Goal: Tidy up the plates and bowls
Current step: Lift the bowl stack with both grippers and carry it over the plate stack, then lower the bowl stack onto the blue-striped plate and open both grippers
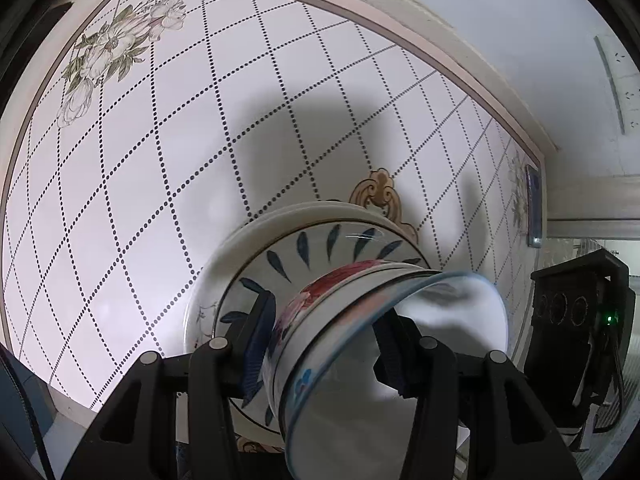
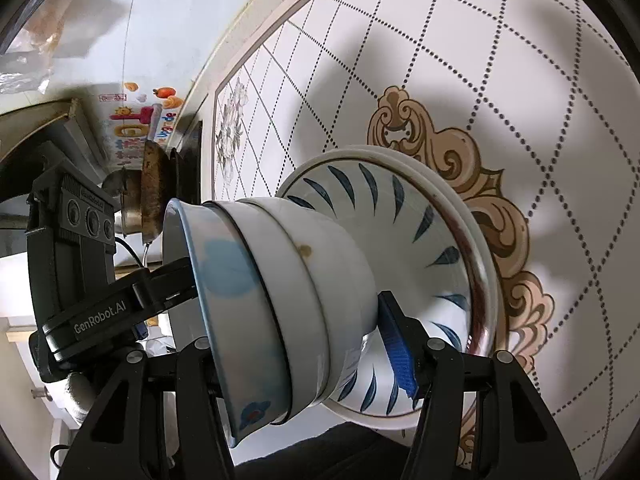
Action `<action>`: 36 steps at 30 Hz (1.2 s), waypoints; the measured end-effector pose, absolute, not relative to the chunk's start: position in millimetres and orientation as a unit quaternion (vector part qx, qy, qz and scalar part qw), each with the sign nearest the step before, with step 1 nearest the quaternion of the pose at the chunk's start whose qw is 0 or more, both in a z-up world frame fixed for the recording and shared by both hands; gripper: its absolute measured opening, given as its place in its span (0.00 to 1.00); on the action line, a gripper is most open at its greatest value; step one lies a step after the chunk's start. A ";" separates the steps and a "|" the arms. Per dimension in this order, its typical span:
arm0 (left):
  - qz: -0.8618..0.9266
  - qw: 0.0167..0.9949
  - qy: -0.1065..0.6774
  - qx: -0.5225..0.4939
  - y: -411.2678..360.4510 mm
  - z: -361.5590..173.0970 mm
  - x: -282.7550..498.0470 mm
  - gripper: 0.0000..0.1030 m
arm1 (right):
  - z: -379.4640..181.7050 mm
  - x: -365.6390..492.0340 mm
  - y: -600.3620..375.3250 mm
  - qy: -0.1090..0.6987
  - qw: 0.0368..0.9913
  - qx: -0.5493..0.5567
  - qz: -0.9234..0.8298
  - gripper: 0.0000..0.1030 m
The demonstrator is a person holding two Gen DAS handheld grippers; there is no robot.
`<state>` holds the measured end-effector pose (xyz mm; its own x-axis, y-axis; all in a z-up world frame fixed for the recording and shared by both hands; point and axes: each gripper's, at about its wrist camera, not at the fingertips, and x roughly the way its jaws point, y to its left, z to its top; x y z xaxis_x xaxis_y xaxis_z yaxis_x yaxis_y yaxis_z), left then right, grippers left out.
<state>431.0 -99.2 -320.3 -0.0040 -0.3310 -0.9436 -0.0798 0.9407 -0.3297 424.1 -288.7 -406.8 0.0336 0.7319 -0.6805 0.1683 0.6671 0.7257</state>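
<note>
A stack stands on the patterned table: white plates (image 2: 486, 264) at the bottom, a bowl with blue leaf strokes (image 2: 416, 240), then several nested small bowls (image 2: 304, 292), the top one blue-rimmed (image 2: 224, 280). The same stack shows in the left wrist view, with the leaf bowl (image 1: 320, 248) and the blue-rimmed top bowl (image 1: 400, 360). My left gripper (image 1: 324, 340) is closed on the nested small bowls, one finger (image 1: 256, 340) outside, the other inside. My right gripper (image 2: 296, 344) straddles the small bowls from the opposite side; its blue pad (image 2: 396, 348) lies against them.
The tabletop (image 1: 160, 160) has a dotted diamond grid, flower prints and a tan ornament (image 2: 452, 160). A pan (image 2: 154, 196) on a stove stands beyond the table edge. The other gripper's body shows in each view: the right one (image 1: 576, 340) and the left one (image 2: 80, 272).
</note>
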 end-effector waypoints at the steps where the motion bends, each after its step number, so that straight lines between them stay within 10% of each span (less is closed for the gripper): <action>1: -0.090 0.691 0.702 -0.145 -99.8 -320.8 431.1 0.45 | -408.5 425.1 -287.1 0.660 0.632 0.340 0.222 0.59; 36: -0.099 0.736 0.663 -0.092 -89.0 -287.7 413.5 0.44 | -385.7 412.8 -277.6 0.652 0.671 0.308 0.170 0.59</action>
<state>413.5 -89.0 -287.7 0.1002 -0.2678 -0.9583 0.0227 0.9635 -0.2669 412.8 -277.6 -385.7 0.0913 0.6305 -0.7708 0.1736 0.7521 0.6357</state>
